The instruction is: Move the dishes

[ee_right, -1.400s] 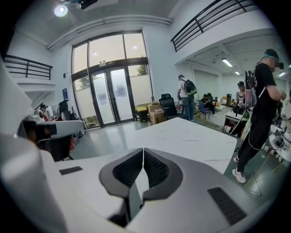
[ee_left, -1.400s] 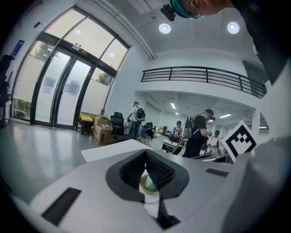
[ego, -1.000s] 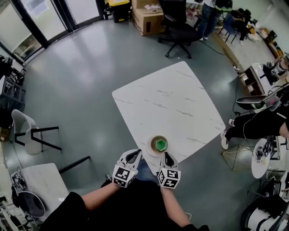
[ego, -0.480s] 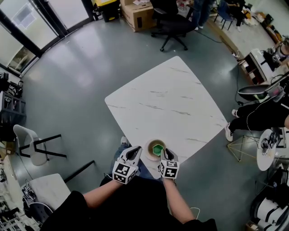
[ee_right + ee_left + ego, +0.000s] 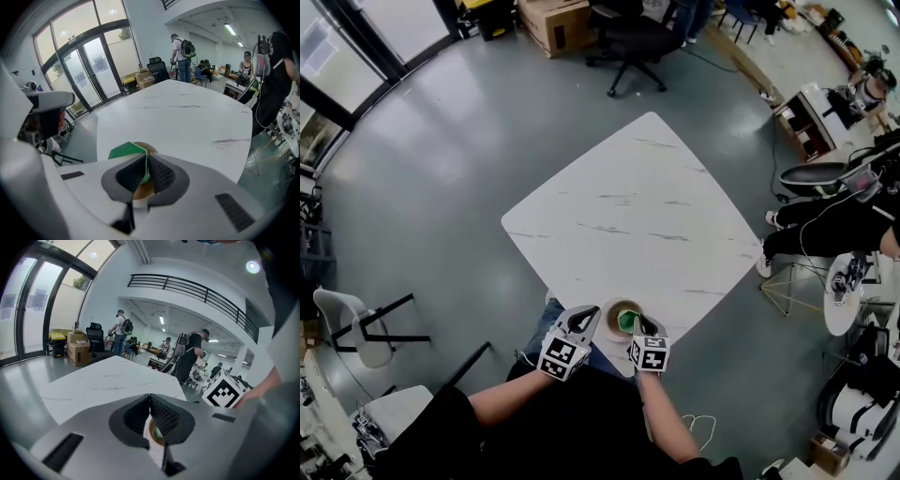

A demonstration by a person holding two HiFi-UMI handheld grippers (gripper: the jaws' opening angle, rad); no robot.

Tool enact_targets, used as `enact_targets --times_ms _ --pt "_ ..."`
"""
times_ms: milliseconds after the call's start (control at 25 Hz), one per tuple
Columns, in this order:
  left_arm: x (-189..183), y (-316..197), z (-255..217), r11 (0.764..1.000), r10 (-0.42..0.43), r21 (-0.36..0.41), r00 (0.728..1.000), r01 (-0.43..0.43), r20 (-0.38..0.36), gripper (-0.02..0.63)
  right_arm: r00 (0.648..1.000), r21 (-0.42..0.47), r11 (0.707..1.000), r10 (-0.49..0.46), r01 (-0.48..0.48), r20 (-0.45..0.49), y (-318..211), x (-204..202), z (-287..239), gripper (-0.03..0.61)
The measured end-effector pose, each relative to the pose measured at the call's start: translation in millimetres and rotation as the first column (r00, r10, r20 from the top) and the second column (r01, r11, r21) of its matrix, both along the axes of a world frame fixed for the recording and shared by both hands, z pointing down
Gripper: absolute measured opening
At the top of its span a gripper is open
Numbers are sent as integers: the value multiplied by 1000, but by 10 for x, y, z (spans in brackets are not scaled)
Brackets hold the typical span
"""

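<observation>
— Head view first, from the left: what is new?

— A second ago the left claw (image 5: 587, 319) sat short of the dishes, with a gap between its tips and the rim. Now its tips are at the left edge of the round cream plate with a brown centre (image 5: 622, 303). The left gripper view shows its ribbed pads pressed onto a thin white edge, which I take to be that plate's rim.

— And the plate itself?

— It sits on the corner of the white marble surface (image 5: 628, 216) nearest the person, the same corner as before. I can't tell whether it is lifted off yet.

— What's on it?

— The green angular cup (image 5: 627, 322) stands in the middle of the plate, as in the earlier frame.

— And the right side?

— The right claw (image 5: 638, 323) was also hanging back a second ago and stood beside the plate half a second ago. Now its tips reach over the plate, and the right gripper view shows its pads pinched on the cup's green wall.

— So what does that mean for the job?

— I'd say the approach is done and both grips look set, one on each dish. Next would come lifting the two together. The risk is the cup tilting or the thin rim slipping if the two claws don't rise evenly.
</observation>
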State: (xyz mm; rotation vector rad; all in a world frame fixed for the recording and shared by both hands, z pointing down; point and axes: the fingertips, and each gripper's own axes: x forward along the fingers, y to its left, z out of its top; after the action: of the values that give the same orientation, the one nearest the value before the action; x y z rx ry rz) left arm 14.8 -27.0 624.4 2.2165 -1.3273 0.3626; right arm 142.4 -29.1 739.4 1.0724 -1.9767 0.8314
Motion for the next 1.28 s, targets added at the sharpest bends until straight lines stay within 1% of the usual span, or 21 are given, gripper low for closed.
enact_targets --times_ms 200,360,480,640,800,960,1040,1160,1280 --pt "-123 -104 27 1000 27 -3 1000 -27 -12 17 1000 7 1000 25 -25 6 -131 -21 -177 26" --pt "-232 -215 8 1000 19 -5 999 -19 -32 17 999 20 999 45 -45 29 -302 -38 -401 25" --pt "-319 -323 -48 1000 18 11 999 -18 -49 17 996 20 998 62 -64 68 -443 -136 -569 25" --pt "-473 -472 -128 999 20 27 998 -19 -58 17 995 47 996 67 -71 79 -671 -350 -699 25" --pt "-641 -617 -132 999 17 39 998 -15 -61 17 993 62 994 88 -93 76 -949 -597 -645 25" --pt "-838 -764 -145 999 7 50 998 -3 -69 17 994 82 993 79 -85 79 -1228 -899 -557 26" --pt "-932 -814 -122 999 9 47 998 -6 -66 17 993 84 993 74 -81 87 -1370 -1051 -500 25" --pt "-1069 -886 -96 999 4 40 998 -1 -66 17 996 95 993 65 -70 63 -1571 -1215 -414 26" --pt "-1184 -934 -32 1000 1 28 998 1 -62 17 994 81 992 89 -93 57 -1734 -1311 -266 26"
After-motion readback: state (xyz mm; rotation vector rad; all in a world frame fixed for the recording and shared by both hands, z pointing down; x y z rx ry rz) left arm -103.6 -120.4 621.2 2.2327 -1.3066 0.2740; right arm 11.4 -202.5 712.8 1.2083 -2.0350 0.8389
